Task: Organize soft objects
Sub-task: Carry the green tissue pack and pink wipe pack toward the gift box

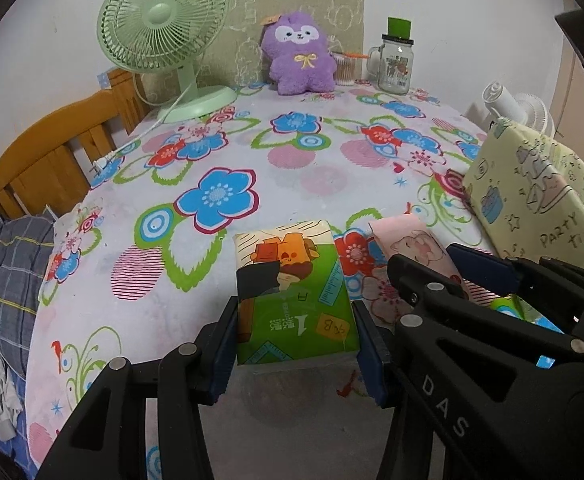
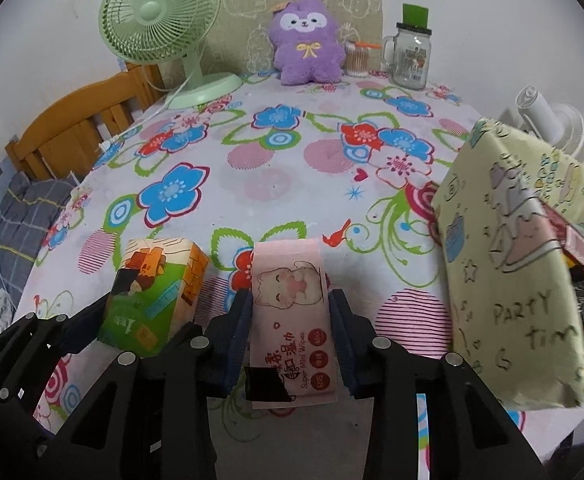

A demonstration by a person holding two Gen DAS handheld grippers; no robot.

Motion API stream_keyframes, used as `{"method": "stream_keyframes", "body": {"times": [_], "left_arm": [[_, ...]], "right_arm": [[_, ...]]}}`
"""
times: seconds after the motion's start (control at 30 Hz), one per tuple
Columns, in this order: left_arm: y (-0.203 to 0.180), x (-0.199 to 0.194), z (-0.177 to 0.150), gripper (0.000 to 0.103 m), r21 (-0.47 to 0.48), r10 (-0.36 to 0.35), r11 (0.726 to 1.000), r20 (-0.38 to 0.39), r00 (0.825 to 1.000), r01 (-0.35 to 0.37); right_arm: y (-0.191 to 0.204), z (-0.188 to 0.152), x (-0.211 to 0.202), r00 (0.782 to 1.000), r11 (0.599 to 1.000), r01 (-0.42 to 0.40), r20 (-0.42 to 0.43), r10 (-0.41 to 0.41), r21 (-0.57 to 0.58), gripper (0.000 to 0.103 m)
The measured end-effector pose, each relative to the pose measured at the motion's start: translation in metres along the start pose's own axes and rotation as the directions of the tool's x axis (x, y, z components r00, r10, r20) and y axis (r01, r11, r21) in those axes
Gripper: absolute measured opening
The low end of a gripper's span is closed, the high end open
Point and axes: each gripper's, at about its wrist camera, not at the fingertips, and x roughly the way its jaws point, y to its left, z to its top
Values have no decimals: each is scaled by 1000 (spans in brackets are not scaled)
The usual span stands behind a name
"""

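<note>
Just off my right side, the pale-yellow cartoon-print fabric bin lies nearest my right gripper — clamped on the flat pink wet-wipes pack, long axis along the fingers — while my left gripper grips the green tissue pack.

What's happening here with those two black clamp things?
A person holds a tool in each hand over a flowered table. The left tool grips a green tissue pack; the right tool grips a pink wipes pack. A yellow bag sits to the right. A purple plush waits at the back.
</note>
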Motion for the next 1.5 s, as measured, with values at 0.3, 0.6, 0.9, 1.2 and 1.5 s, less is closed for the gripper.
{"method": "stream_keyframes", "body": {"times": [0.3,0.6,0.9,1.2,1.5], "left_arm": [[-6,-25,0,54,3,7,1000,40,999,-7],[-12,-57,2,54,8,23,1000,90,996,-24],[-19,-86,7,54,12,26,1000,140,990,-28],[-28,-107,17,54,20,21,999,179,984,-25],[-43,-117,29,54,41,7,999,205,979,-15]], "right_arm": [[-2,-2,-29,999,1000,2,51,-2,-5,42],[-3,-1,-63,995,1000,-8,99,9,-8,42],[-7,4,-95,989,1000,-3,151,6,-15,42],[-15,12,-118,982,1000,5,188,-1,-17,42],[-31,21,-132,977,1000,21,213,-18,-12,42]]}}
